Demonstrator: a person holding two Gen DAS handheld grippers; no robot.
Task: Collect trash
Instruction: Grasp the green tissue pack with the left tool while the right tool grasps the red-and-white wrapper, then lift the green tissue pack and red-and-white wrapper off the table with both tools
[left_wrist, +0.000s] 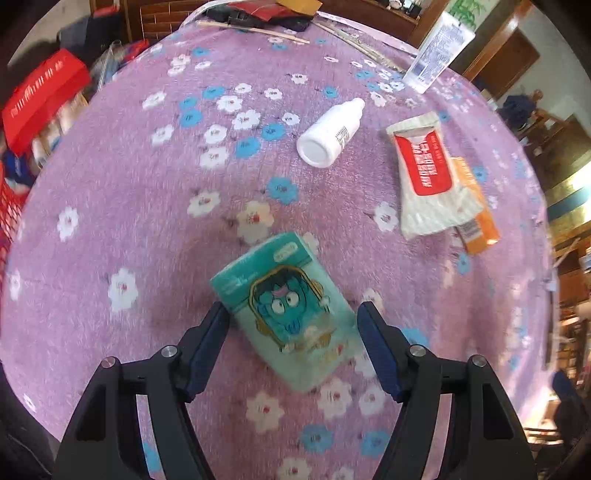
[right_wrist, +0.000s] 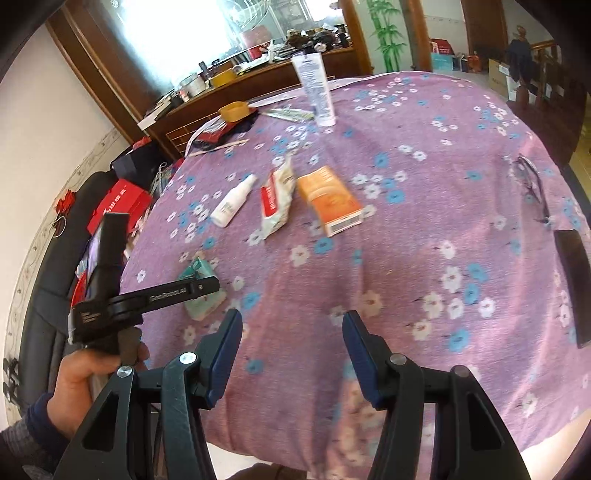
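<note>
A teal tissue pack (left_wrist: 286, 310) lies on the purple flowered cloth (left_wrist: 129, 192). My left gripper (left_wrist: 291, 314) is open, its fingers on either side of the pack's near half, not closed on it. Farther off lie a small white bottle (left_wrist: 328, 133), a red-and-white wrapper (left_wrist: 428, 177) and an orange box (left_wrist: 476, 218) under it. My right gripper (right_wrist: 291, 325) is open and empty over the near cloth. In the right wrist view the left gripper's body (right_wrist: 147, 295) covers part of the tissue pack (right_wrist: 201, 291); the bottle (right_wrist: 232, 201), wrapper (right_wrist: 277, 199) and orange box (right_wrist: 328, 199) lie beyond.
A tall white tube (right_wrist: 316, 88) stands at the far side of the table. Glasses (right_wrist: 532, 184) and a dark phone (right_wrist: 574, 280) lie at the right. Chopsticks (left_wrist: 251, 31) and clutter sit at the far edge. Red boxes (left_wrist: 40, 96) sit beside the table on the left.
</note>
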